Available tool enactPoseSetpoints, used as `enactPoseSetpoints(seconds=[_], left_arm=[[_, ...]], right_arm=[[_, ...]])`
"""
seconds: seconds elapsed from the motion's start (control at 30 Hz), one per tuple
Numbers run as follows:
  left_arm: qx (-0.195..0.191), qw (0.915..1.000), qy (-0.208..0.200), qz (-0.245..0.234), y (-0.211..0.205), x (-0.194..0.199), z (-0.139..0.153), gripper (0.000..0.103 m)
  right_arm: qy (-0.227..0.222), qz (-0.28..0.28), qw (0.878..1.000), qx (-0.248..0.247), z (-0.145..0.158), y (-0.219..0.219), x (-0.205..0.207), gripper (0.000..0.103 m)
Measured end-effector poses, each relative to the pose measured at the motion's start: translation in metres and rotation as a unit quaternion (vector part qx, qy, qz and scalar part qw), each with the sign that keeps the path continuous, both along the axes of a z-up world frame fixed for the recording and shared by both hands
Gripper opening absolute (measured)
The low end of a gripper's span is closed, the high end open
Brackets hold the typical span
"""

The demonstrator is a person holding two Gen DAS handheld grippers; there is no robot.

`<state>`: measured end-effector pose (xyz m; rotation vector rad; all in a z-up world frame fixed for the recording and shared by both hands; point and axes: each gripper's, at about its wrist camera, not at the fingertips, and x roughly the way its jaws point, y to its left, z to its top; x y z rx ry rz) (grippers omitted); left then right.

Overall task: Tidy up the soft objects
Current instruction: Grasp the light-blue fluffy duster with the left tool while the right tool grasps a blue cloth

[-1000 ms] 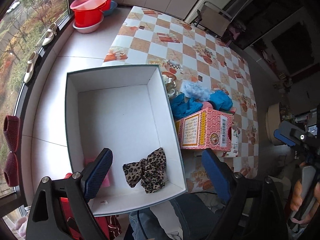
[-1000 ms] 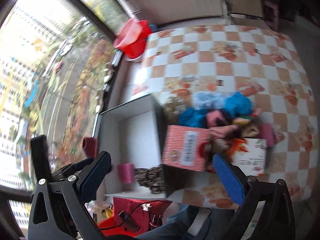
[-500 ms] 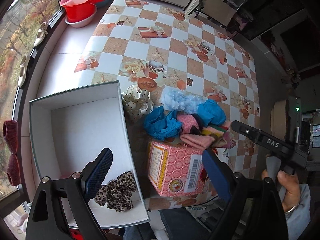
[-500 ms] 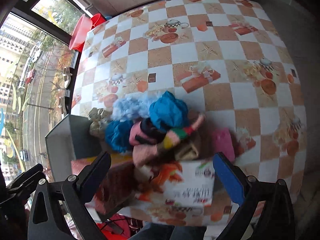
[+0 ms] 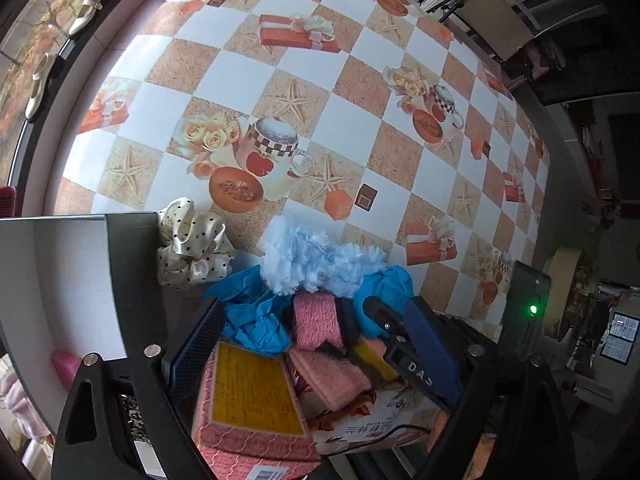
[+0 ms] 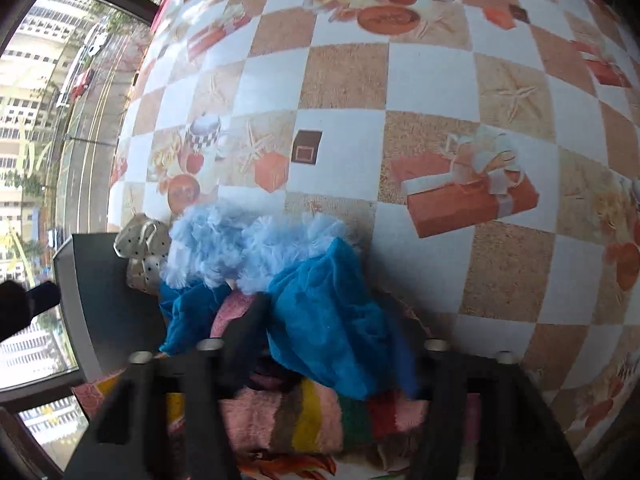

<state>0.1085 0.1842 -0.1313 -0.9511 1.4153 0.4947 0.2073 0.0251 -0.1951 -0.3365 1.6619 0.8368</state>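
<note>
My tablecloth (image 5: 348, 92) looks like smooth printed vinyl with a slight sheen. At 12 o'clock of the pile sits a fluffy, shaggy light-blue duster (image 5: 316, 264); at its 9 o'clock a glossy satin scrunchie (image 5: 192, 248) with black dots. The blue cloth (image 6: 324, 320) is thin, crinkled and matt. The pink knit (image 5: 318, 316) is coarse and ribbed. The pink box (image 5: 248, 404) is printed cardboard. My left gripper (image 5: 316, 356) has 2 matt, textured blue rubber pads.
</note>
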Motion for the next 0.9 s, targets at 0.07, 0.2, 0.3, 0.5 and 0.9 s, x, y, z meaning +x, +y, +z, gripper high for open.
enactPoseSetpoints(seconds=[0.07,0.2,0.3,0.5,0.9], left_arm=[[-0.001,0.9999,0.017,-0.003,-0.002,0.01,-0.013,0.093],[0.004,0.9983,0.056,-0.012,-0.009,0.031,-0.044,0.093],[0.015,0.9964,0.082,-0.013,-0.011,0.043,-0.066,0.093],[0.013,0.9904,0.128,-0.049,-0.024,0.06,-0.101,0.093],[0.038,0.9894,0.118,-0.076,-0.046,0.077,-0.111,0.045]], right_arm=[[0.013,0.009,1.0,-0.002,-0.006,0.0,0.001,0.042],[0.03,0.003,0.999,0.012,-0.005,-0.014,0.012,0.041],[0.04,-0.028,0.998,0.031,0.003,-0.035,0.03,0.041],[0.05,-0.082,0.993,0.062,0.024,-0.074,0.059,0.041],[0.072,-0.12,0.986,0.085,0.034,-0.104,0.06,0.041]])
